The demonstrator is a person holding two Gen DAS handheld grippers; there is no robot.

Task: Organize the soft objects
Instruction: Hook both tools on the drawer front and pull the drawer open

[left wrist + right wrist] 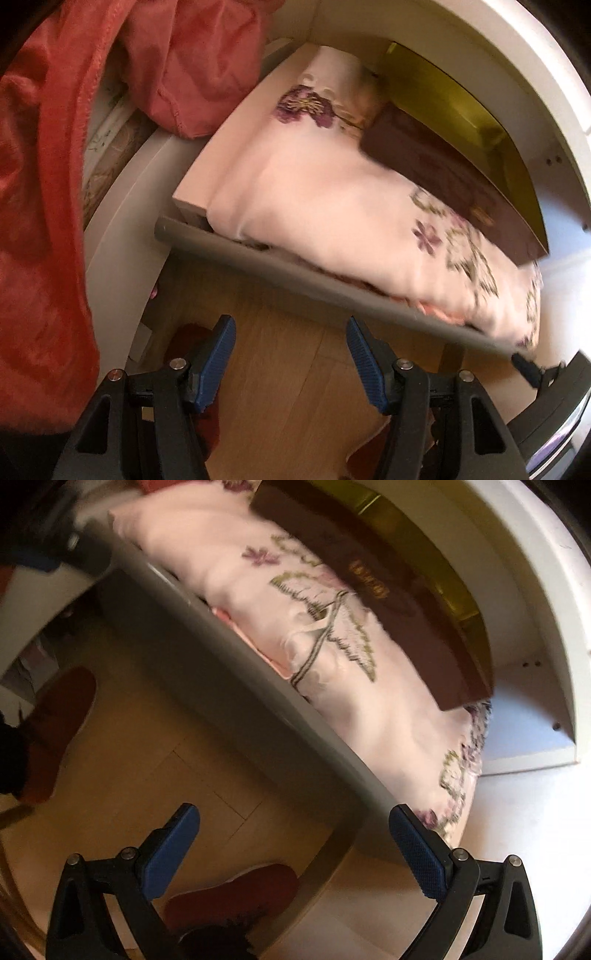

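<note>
grey shelf edge, wood floor, white cabinet

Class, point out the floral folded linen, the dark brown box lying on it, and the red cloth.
floral folded linen (314, 199), left wrist view, plain pink top.
dark brown box (373, 602), right wrist view, lid.
red cloth (40, 221), left wrist view, hanging fold.

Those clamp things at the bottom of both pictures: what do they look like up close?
Each tool is a pair of black plastic arms with triangular cut-outs, joined by silver round-headed pins. The left tool and right tool both end in blue fingers with a fine knurled, ribbed grip surface. No cables, sleeves or markings show.
</note>
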